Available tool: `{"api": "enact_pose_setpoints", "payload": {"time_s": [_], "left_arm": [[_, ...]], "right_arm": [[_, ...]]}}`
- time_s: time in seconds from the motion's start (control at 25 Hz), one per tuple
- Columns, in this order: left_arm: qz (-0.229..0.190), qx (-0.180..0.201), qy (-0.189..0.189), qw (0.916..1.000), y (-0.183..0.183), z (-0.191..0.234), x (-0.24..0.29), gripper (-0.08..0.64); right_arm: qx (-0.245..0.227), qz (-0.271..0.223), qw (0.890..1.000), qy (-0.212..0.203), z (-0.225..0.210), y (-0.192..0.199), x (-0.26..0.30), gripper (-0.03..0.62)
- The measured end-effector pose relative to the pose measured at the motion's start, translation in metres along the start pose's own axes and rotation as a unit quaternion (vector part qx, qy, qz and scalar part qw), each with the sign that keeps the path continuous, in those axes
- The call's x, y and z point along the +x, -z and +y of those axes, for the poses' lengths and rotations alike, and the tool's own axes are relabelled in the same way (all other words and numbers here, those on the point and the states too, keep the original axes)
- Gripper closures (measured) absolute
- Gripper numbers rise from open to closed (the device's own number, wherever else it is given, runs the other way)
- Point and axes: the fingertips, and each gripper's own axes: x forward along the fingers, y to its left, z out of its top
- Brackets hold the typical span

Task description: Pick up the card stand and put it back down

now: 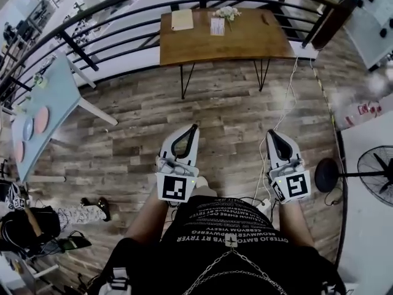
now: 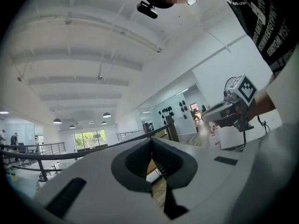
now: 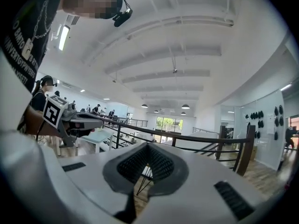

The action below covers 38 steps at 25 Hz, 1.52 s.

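The card stand (image 1: 217,26), a small upright white card, is on the far wooden table (image 1: 245,42) next to a little bunch of flowers (image 1: 228,11). Both grippers are held close to my body, far short of the table and pointing toward it. My left gripper (image 1: 195,126) has its jaws together with nothing between them, and its tips meet in its own view (image 2: 152,139). My right gripper (image 1: 271,132) is shut and empty too, tips touching (image 3: 148,144). Each gripper shows in the other's view, the right (image 2: 233,107) and the left (image 3: 70,120).
A tan pad (image 1: 182,19) and a small dark item (image 1: 265,18) also lie on the wooden table. A black railing (image 1: 123,26) runs behind it. A pale blue table (image 1: 52,103) stands at left, a fan (image 1: 376,169) and white cable (image 1: 279,112) at right.
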Motion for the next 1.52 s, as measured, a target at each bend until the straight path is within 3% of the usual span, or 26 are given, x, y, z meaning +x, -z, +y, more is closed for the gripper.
{"api": "enact_pose_setpoints", "payload": {"time_s": [0.2,0.32,0.48,0.76,1.2,1.52], "left_arm": [[0.013,-0.059,0.003,0.9982,0.02,0.027,0.012,0.533],[0.007,-0.066,0.009,0.9978,0.021,0.037,0.017,0.532],[0.033,-0.057,0.022,0.9976,0.031,0.043,0.03,0.532],[0.044,-0.086,0.024,0.995,0.036,0.04,0.044,0.532],[0.062,-0.081,-0.028,0.9944,0.05,0.056,0.079,0.532],[0.086,-0.092,-0.044,0.991,0.071,0.072,0.154,0.532]], "right_arm": [[-0.017,0.014,1.0,-0.012,0.014,-0.008,0.033,0.578],[-0.024,0.021,0.999,-0.015,0.019,-0.011,0.053,0.578],[-0.021,0.028,0.999,-0.017,0.021,-0.01,0.065,0.578],[-0.024,0.029,0.999,-0.028,0.017,-0.005,0.068,0.578],[-0.002,0.024,0.999,-0.025,-0.04,0.022,0.105,0.578],[0.005,0.026,0.998,-0.054,-0.092,0.032,0.158,0.578]]}}
